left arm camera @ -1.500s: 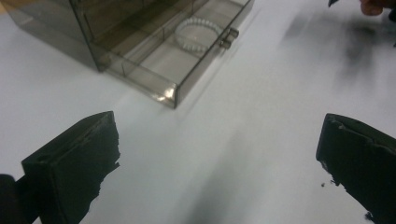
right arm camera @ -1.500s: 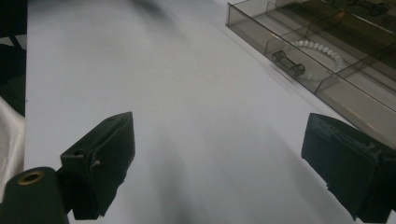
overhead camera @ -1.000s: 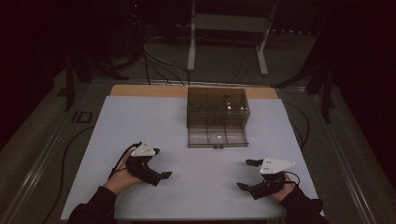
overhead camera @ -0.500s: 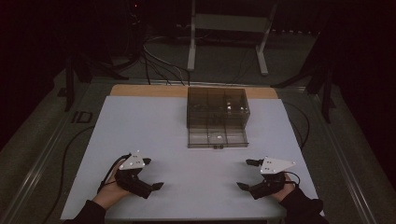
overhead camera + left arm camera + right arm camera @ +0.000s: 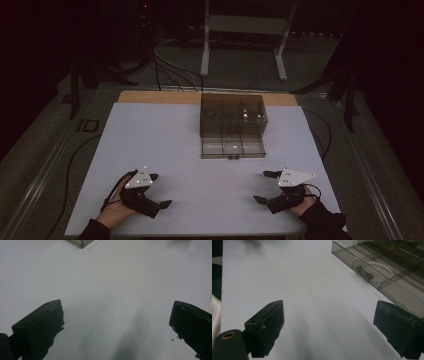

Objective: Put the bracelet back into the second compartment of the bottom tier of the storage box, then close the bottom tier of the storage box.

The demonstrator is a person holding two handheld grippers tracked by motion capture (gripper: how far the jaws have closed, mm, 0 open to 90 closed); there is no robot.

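The white table (image 5: 165, 150) takes up most of the high view, its far edge at twelve o'clock showing a strip of bare wood, and wide bare surface runs from nine o'clock round to three. At twelve o'clock, near the far edge, stands the smoky clear drawer box (image 5: 233, 116), its lowest drawer (image 5: 233, 148) pulled out toward six o'clock with a small white beaded piece (image 5: 380, 265) lying in one compartment. The left gripper (image 5: 156, 191) rests at seven o'clock close to the near edge, jaws spread wide and empty. The right gripper (image 5: 266, 187) sits at five o'clock, jaws likewise parted on nothing. Both are well apart from the box.
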